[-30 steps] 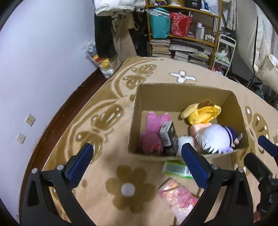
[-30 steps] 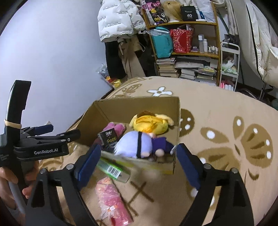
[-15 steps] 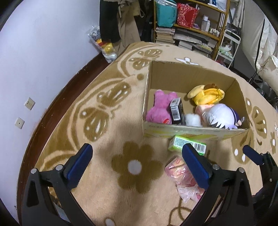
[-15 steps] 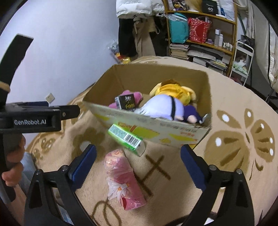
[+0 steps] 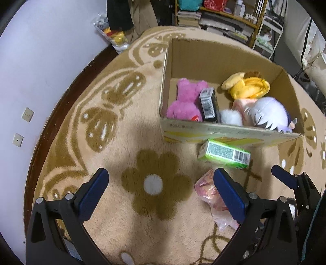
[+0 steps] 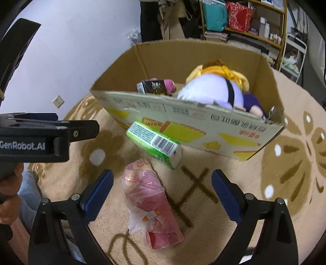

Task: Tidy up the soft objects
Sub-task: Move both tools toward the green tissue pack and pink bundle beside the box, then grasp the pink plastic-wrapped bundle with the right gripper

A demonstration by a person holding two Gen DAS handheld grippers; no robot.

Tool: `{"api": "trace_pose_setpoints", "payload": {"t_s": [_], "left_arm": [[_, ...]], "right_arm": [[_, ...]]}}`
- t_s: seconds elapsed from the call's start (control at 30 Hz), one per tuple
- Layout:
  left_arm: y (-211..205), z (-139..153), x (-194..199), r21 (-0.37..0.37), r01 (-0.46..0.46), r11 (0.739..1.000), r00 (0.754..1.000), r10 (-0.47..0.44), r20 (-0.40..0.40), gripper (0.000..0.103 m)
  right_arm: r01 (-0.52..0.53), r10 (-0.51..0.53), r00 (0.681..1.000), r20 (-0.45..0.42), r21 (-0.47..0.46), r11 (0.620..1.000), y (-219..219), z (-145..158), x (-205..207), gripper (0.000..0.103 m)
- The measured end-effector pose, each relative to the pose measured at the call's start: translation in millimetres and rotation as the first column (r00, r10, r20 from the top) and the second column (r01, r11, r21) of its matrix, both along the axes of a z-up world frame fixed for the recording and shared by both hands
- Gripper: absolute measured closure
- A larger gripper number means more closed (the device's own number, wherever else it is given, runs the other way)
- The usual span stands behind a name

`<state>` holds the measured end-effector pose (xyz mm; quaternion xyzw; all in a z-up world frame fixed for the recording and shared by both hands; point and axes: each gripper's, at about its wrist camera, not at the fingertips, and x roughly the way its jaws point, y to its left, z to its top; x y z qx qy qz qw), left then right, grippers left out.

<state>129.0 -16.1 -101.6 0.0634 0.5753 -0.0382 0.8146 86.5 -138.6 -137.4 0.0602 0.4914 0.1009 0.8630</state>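
A cardboard box (image 5: 224,130) (image 6: 203,122) stands on the patterned carpet. It holds a pink plush (image 5: 184,102), a yellow plush (image 5: 247,86), a white-and-purple plush (image 5: 267,115) (image 6: 214,89) and a small black carton (image 5: 208,105). A green carton (image 5: 225,152) (image 6: 154,142) leans on the box front. A pink wrapped soft pack (image 6: 151,203) (image 5: 209,193) lies on the carpet before it. My left gripper (image 5: 161,195) is open and empty above the carpet. My right gripper (image 6: 162,192) is open, with the pink pack between its fingers.
A purple wall with sockets (image 5: 27,114) runs along the left. Shelves with books and bags (image 5: 220,14) stand behind the box. A plastic bag of toys (image 5: 114,36) lies by the wall. The left gripper's body (image 6: 36,138) crosses the right wrist view.
Both grippers have pulled back from the box and dropped lower. The green carton and the pink pack now sit nearer in both views. Both grippers stay open.
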Motion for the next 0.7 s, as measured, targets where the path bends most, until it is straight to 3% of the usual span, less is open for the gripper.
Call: {"api": "trace_pose_setpoints", "payload": {"t_s": [0.3,0.4,0.53,0.57,0.63,0.7], "left_arm": [[4.5,-18.7,3.2,0.025,-0.022,0.999,0.997,0.024,-0.078,0.001],[5.0,-18.9,3.7,0.019,-0.026,0.999,0.997,0.027,-0.077,0.001],[5.2,-16.8,3.9,-0.003,-0.027,1.0,0.997,0.027,-0.072,0.001],[5.4,-16.4,3.8,-0.011,-0.028,1.0,0.997,0.027,-0.071,0.001],[5.0,-15.5,3.4,-0.022,-0.029,0.999,0.997,0.027,-0.072,0.001],[4.8,-14.4,3.3,-0.042,-0.028,0.999,0.997,0.025,-0.067,0.001]], "right_arm": [[0.005,-0.004,0.996,-0.09,0.016,1.0,-1.1,-24.3,6.9,0.003],[-0.021,0.022,0.994,-0.107,0.009,1.0,5.4,-29.3,6.9,0.015],[-0.064,0.061,0.981,-0.182,-0.012,0.998,14.5,-45.6,7.8,0.04],[-0.071,0.066,0.977,-0.203,-0.018,0.997,15.9,-51.2,7.3,0.041],[-0.085,0.085,0.971,-0.223,0.01,0.996,17.9,-56.1,7.2,0.063],[-0.108,0.114,0.969,-0.218,0.039,0.993,19.8,-53.2,5.9,0.068]]}}
